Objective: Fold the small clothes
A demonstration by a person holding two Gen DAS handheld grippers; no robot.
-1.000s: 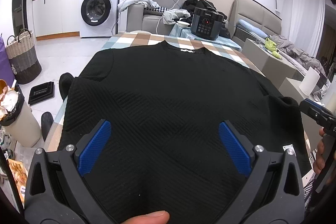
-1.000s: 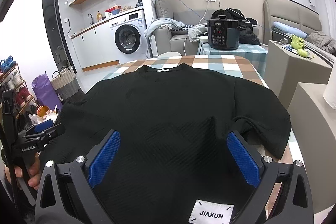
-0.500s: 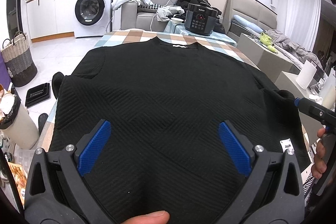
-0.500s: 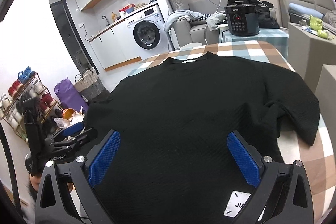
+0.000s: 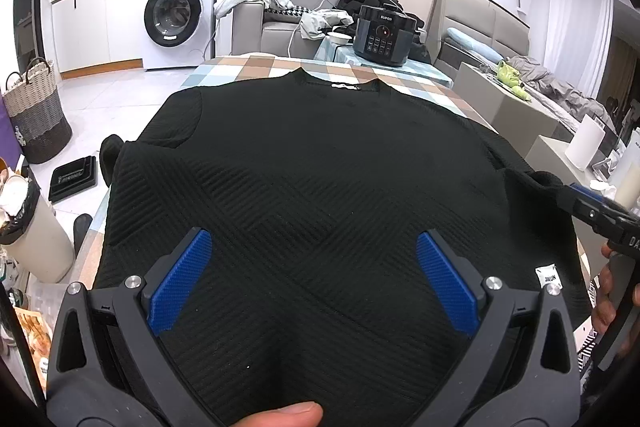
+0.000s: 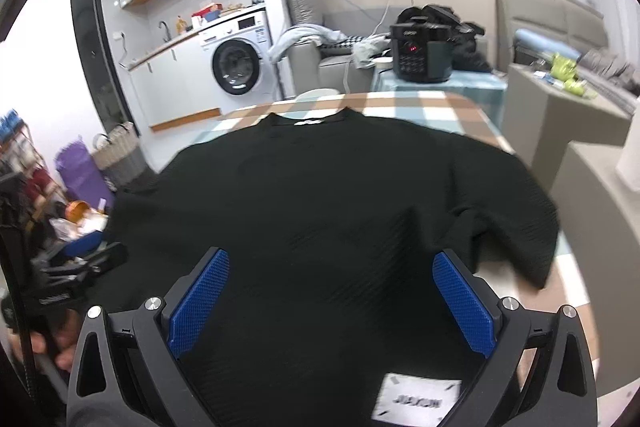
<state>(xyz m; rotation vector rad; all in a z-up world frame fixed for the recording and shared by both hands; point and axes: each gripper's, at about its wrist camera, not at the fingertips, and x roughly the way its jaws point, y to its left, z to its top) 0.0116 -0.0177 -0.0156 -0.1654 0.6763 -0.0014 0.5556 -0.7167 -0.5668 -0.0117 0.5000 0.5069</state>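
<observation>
The right gripper [image 6: 330,297] has swung sideways; both sets of jaws gape empty over the black top [image 5: 320,187], collar toward frame top, left gripper [image 5: 314,277] centred.

We hold our left gripper [image 5: 312,279], fingers [image 5: 178,281] spread wide, above the black sweater [image 5: 320,163] lying flat on the checked table [image 5: 256,65].
</observation>
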